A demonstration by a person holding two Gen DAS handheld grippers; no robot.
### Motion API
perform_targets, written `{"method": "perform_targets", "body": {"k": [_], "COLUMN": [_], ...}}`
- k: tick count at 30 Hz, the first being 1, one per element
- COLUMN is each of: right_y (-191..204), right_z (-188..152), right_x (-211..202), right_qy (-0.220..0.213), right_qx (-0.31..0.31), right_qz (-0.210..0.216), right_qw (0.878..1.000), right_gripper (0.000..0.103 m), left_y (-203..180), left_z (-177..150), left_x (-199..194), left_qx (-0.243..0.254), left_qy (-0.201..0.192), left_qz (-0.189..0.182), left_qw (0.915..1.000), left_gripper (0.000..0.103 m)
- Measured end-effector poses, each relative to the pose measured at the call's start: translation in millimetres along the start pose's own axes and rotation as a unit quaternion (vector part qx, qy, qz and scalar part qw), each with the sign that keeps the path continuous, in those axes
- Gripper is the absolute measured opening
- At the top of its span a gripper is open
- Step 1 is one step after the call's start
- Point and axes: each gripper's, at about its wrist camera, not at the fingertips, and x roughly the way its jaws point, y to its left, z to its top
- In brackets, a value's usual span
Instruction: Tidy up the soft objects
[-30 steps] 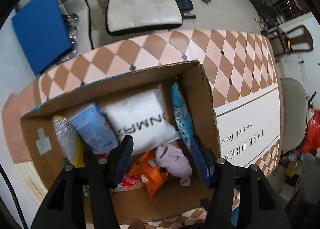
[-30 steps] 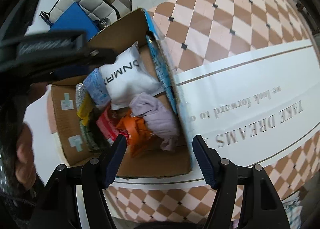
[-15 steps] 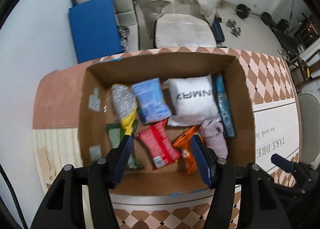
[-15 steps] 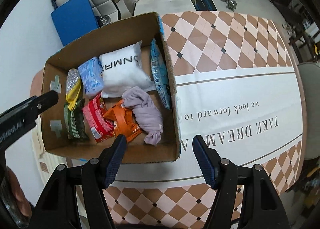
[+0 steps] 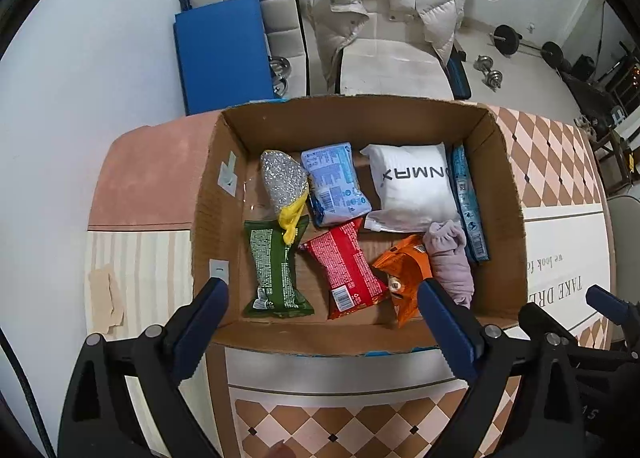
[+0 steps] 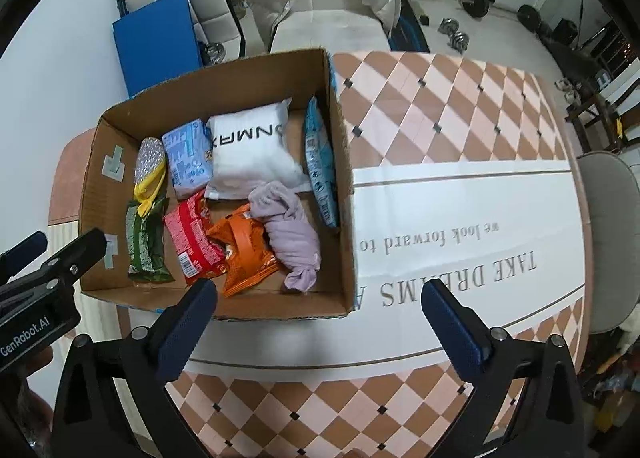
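Both grippers' jaws have just spread wide, nothing between them

A white puffer jacket [image 5: 384, 5] drapes a chair behind the table [image 6: 460, 105]; dumbbells [image 5: 490, 73] lie right of it, a blue mat [image 5: 222, 53] left.

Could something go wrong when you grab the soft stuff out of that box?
Maybe. The orange packet lies partly under the purple cloth and against the red packet, so one pull might drag its neighbours along. The blue packet stands on edge against the cardboard box wall and could tip. Both tools, left tool and right tool, have just opened wide and hold nothing; being close together, they might bump.
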Motion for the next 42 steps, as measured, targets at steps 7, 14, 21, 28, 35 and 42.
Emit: {"method": "perform_targets", "body": {"k": [7,14,21,28,35,42], "right_y": [-2.9,-11.7,-14.2,-14.3,-17.0,-18.9], "right_z": [-8.7,-33.1,-61.0,-83.6,-102.4,-109.5], "right_x": [-32.2,-111.8,-188.6,-238.1,-260.3,-271.1], "right_qy": [-0.025,-0.080,-0.135,-0.170,-0.180,-0.195], "right_qx": [-0.011,-0.023,-0.041,-0.057,-0.062,-0.062], "right_qz": [-0.006,0.015,0.021,0.021,0.028,0.019], "right_qw": [1.000,0.996,0.990,0.984,0.981,0.979], "right_gripper": [0.103,0.103,0.103,0.103,0.103,0.103], "left_y": [-4.3,-11.1,-16.8,-10.2,-0.8,-3.7], "left_z": [-10.4,-32.6,-54.4,-69.3,-82.0,-90.5], "left_x": [-39.6,-115.8,-171.6,-209.5,-233.8,-236.5], "left_qx": [-0.002,0.001,0.009,-0.004,-0.015,-0.018], "left_qy": [-0.030,-0.079,-0.105,-0.124,-0.137,-0.133], "left_qz": [0.000,-0.009,-0.011,-0.021,-0.017,-0.030], "left_qw": [0.9996,0.9968,0.9944,0.9921,0.9904,0.9905], "left_gripper": [0.097,0.097,0.097,0.097,0.097,0.097]}}
